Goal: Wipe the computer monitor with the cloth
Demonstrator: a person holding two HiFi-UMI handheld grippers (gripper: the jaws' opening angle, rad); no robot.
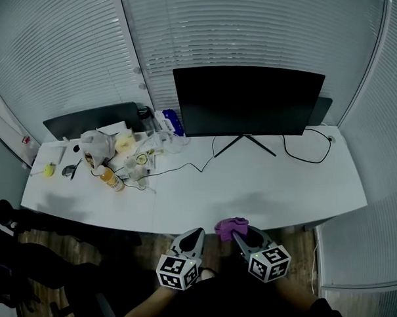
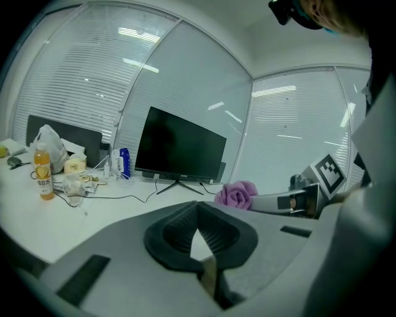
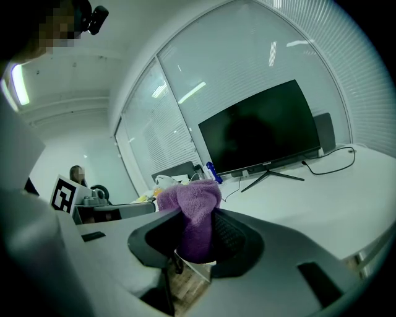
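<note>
Right gripper [image 1: 243, 235] is clamping the crumpled purple terry cloth [image 3: 189, 207] at the long white desk's [image 1: 252, 185] near edge, well apart from the wide black flat monitor [image 1: 248, 100] at the back. Left gripper [image 1: 192, 239] is sitting closed, seemingly empty.

The cloth [image 1: 231, 227] is purple, the monitor [image 1: 248, 100] black, the surface [image 1: 265, 184] white. At nine o'clock on it, an orange bottle [image 1: 109, 177]. The left hand-held gripper [image 1: 196, 236] and right hand-held gripper [image 1: 240, 236] are grey, with black-and-white square-patterned cubes.
</note>
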